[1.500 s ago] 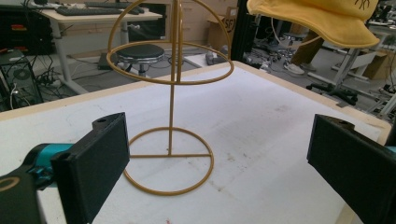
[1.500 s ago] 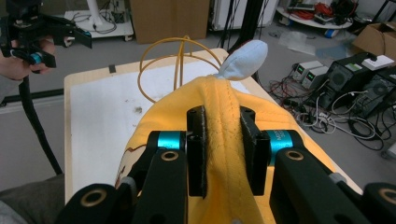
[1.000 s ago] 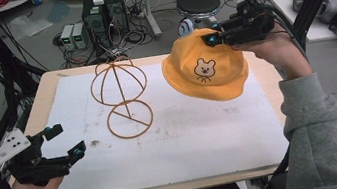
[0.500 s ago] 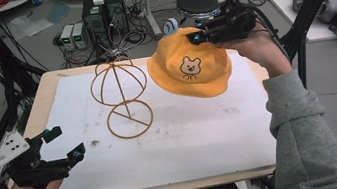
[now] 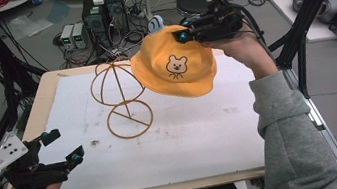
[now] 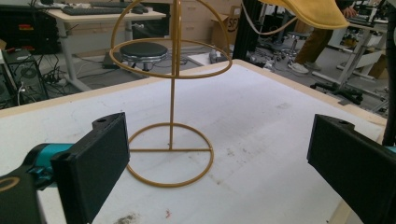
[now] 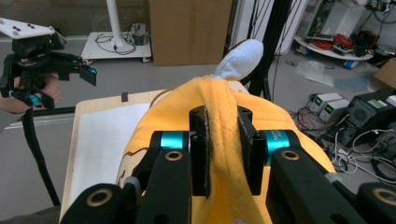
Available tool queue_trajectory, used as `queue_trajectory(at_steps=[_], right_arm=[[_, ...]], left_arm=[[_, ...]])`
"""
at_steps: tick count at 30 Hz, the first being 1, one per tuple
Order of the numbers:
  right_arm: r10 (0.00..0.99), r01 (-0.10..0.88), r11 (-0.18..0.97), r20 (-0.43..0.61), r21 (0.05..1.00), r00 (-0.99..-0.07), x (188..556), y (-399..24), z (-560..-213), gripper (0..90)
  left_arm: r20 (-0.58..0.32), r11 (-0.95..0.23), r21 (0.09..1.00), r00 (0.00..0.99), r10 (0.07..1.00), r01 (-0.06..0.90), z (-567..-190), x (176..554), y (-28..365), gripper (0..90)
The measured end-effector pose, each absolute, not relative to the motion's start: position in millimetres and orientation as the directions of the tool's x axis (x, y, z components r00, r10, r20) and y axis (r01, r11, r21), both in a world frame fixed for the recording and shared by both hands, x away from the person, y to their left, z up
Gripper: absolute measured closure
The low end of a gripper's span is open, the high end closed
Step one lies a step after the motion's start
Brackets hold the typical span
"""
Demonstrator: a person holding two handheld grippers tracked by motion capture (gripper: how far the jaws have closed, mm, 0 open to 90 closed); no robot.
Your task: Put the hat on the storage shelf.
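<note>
A yellow bucket hat (image 5: 174,63) with a bear face on it hangs in the air, its left edge right beside the domed top of the gold wire hat stand (image 5: 121,99). My right gripper (image 5: 186,29) is shut on a fold of the hat's crown (image 7: 219,121), and a white ear (image 7: 240,58) pokes up beyond the jaws. At the table's near left corner my left gripper (image 5: 63,148) stands open and holds nothing. It faces the wire stand (image 6: 170,107), whose round base rests on the white mat. The hat's brim (image 6: 310,11) hangs high on the right.
A white mat (image 5: 188,137) covers most of the wooden table (image 5: 43,100). Black frame posts (image 5: 304,18) stand at both sides. Beyond the far edge are computer boxes (image 5: 103,8), cables and a round stool (image 5: 193,0) on the floor.
My right gripper has carried the hat leftwards, from the table's far right to the wire stand's dome. The left gripper has stayed put, still open.
</note>
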State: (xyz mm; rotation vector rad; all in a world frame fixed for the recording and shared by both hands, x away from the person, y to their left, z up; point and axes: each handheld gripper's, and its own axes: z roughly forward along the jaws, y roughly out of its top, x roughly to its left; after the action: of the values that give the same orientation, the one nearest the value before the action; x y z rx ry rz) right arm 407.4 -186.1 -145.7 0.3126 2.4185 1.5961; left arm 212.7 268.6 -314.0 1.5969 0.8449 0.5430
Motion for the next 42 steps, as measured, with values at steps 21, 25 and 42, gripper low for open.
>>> queue_trajectory(at_steps=[21,25,42], right_arm=[[0.288,0.035,0.369,-0.079,0.929,-0.954,422,-128,-147,80.2],[0.276,0.027,0.354,-0.077,0.935,-0.958,423,-118,-149,80.3],[0.209,0.002,0.356,-0.078,0.935,-0.975,440,-68,-163,80.2]], left_arm=[[-0.107,-0.047,0.971,0.605,0.789,0.233,-317,192,274,6.1],[-0.105,-0.055,0.969,0.604,0.790,0.239,-319,190,273,6.1],[-0.104,-0.046,0.970,0.584,0.805,0.237,-319,172,277,6.1]])
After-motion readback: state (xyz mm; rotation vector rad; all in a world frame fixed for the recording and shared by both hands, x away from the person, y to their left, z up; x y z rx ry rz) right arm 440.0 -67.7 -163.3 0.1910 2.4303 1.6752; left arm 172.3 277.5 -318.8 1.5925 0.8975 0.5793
